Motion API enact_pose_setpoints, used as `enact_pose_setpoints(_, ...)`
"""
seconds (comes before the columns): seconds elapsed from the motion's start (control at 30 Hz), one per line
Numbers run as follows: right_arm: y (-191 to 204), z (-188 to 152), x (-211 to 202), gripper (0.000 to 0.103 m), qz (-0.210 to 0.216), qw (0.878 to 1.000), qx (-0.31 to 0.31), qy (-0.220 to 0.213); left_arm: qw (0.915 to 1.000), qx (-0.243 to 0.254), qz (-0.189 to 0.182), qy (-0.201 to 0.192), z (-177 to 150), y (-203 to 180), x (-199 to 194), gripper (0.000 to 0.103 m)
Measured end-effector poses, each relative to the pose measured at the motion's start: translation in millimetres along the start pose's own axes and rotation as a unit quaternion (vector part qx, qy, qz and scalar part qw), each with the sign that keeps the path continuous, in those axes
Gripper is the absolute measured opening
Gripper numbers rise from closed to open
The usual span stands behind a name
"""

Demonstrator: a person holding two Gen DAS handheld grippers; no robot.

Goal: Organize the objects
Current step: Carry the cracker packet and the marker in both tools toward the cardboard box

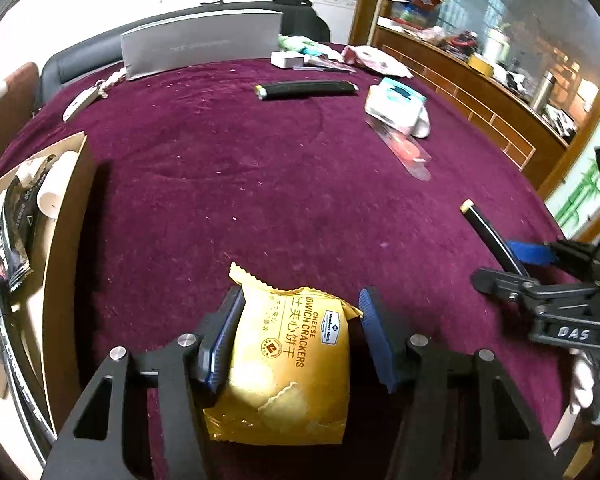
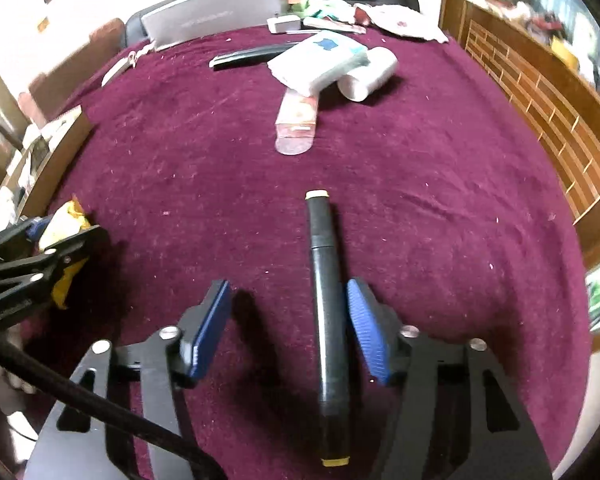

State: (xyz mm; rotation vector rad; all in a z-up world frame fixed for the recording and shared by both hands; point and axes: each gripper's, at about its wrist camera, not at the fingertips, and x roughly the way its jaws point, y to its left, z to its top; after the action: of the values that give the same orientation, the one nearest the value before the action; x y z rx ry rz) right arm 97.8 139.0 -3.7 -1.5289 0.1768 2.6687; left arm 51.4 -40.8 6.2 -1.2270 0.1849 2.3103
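Left gripper (image 1: 300,334) is spread wide around the yellow cheese cracker packet (image 1: 286,364); the left pad touches the packet's side, the right pad stands just clear of it, so nothing is clamped yet. That packet reads as light, air-puffed foil: slick, crinkly, with brittle crackers inside. My call is to take it across the middle of the body, not the crimped end seams, and squeeze gently, or the crackers may crack and the film may squirt out of the pads.

Over on the other side, the right gripper (image 2: 288,324) is also parted, straddling a black marker (image 2: 327,320) that lies on the cloth pointing straight ahead, hugging the right-hand pad with a big gap to the left one. Rigid, round, smooth plastic, so it should tolerate a firm pinch but may roll; mid-barrel looks like the best spot to take it, behind the cap joint.

Outward from the left gripper: a cardboard box (image 1: 66,216) sits to its left with wrappers and a paper cup already inside, a likely destination. Ahead, across the maroon tablecloth (image 1: 236,152), a second black marker (image 1: 306,90) lies crosswise. Forward-right, a tissue pack (image 1: 394,100) rests partly on a clear-packaged toothbrush (image 1: 404,150).
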Motion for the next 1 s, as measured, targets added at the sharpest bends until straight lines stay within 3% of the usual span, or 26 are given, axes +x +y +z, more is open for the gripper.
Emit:
enact_pose_setpoints(0.07, 8.8, -0.9, 3.5, 0.071, -0.013, 1.0, -0.016, -0.004, 0.9999, 0.008, 0.012, 0.004, -0.9, -4.1, 0.7, 0.054)
enact_pose_setpoints(0.2, 7.3, 0.9, 3.8, 0.067, -0.015, 1.0, -0.012, 0.002, 0.9963, 0.063, 0.058, 0.013, -1.8, -26.1, 7.9, 0.068)
enact_pose_setpoints(0.27, 2.4, 4.4, 2.9, 0.043, -0.031, 0.999, -0.008, 0.007, 0.9953, 0.065, 0.071, 0.012, -1.0, -27.6, 9.1, 0.073)
enact_pose_setpoints(0.4, -3.6, 5.0, 1.7, 0.027, -0.041, 0.999, -0.012, 0.004, 0.9977, 0.045, 0.048, 0.016, 0.1, -18.4, 9.8, 0.072)
enact_pose_setpoints(0.43, -2.8, 4.8, 1.9, 0.022, -0.042, 0.999, -0.014, 0.001, 0.9974, 0.05, 0.05, 0.015, -0.1, -20.2, 9.1, 0.065)
enact_pose_setpoints(0.47, -1.7, 4.6, 1.8, 0.015, -0.044, 0.999, -0.016, -0.003, 0.9975, 0.054, 0.046, 0.009, -0.4, -22.3, 6.6, 0.049)
enact_pose_setpoints(0.63, 0.7, 1.4, -1.2, 0.012, -0.038, 0.999, -0.012, -0.006, 0.9972, 0.043, 0.053, -0.032, -1.2, -19.5, -10.1, 0.042)
enact_pose_setpoints(0.77, 1.3, -3.5, -7.2, 0.012, -0.021, 1.0, -0.006, -0.003, 0.9975, 0.023, 0.055, -0.038, -2.8, -14.4, -17.0, 0.042)
enact_pose_setpoints(1.0, 9.5, -6.9, -24.9, 0.012, 0.018, 1.0, 0.0, -0.024, 0.9947, 0.039, 0.076, -0.057, -11.9, -25.2, -36.7, 0.042)
